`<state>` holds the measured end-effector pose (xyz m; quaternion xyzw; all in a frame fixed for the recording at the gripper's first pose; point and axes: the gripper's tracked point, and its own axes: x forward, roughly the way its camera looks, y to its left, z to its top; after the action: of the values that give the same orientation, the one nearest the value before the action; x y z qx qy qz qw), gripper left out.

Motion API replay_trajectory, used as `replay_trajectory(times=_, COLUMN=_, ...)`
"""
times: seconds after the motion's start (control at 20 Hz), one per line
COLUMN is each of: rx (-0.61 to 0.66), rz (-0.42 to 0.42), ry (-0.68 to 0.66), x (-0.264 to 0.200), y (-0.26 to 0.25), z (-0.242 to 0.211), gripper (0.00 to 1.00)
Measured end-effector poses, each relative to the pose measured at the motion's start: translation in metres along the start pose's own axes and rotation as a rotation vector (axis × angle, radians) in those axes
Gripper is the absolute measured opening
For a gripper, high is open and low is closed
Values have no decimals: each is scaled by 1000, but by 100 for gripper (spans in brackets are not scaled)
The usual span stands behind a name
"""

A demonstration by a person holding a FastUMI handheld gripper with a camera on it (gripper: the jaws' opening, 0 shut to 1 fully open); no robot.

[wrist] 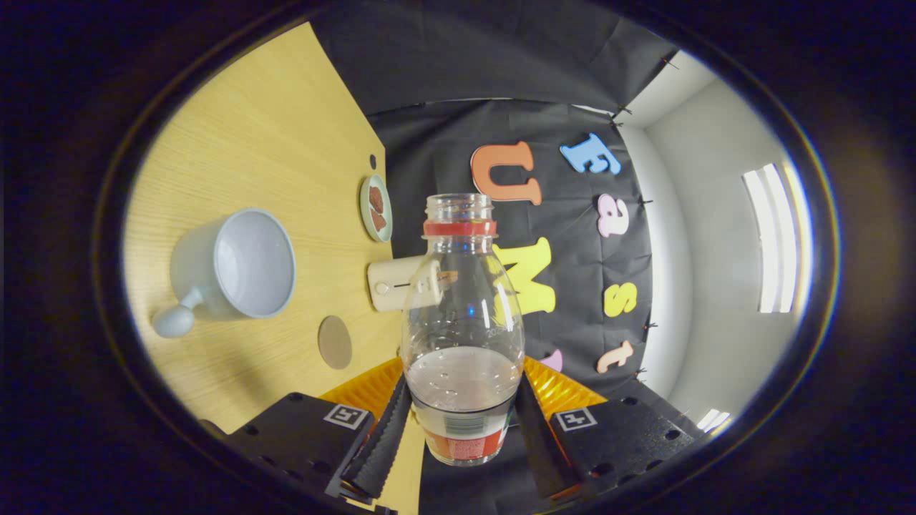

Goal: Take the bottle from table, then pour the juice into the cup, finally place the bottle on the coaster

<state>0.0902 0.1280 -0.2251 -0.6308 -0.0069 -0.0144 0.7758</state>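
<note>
A clear plastic bottle (462, 322) with a red neck ring and no cap stands between my fingers, and my gripper (462, 422) is shut on its lower body. A little pale liquid lies in the bottle's bottom part. The view is rolled, so the wooden table (272, 129) runs up the left side. On it sits a pale blue cup (240, 266) with its handle toward me and its mouth showing an empty-looking inside. A round brown coaster (335, 342) lies on the table between the cup and the bottle.
A small green plate (376, 207) with brown pieces sits farther along the table. A cream box-shaped device (401, 284) lies just behind the bottle at the table's edge. The booth's black cloth wall hangs beyond, with a white room wall to the right.
</note>
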Motion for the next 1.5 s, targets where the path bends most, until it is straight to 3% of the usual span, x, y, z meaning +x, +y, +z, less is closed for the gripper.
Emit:
replay_trajectory(times=0.4, rx=325, rz=93, ry=64, x=1, y=-10, z=-4, gripper=80)
replay_trajectory(times=0.75, rx=743, rz=201, ry=112, x=22, y=-28, z=-4, gripper=80)
replay_trajectory(times=1.25, rx=1081, rz=32, ry=96, x=72, y=-75, z=-31, gripper=80)
replay_trajectory(times=1.5, rx=1227, rz=79, ry=109, x=102, y=-71, z=-42, gripper=81)
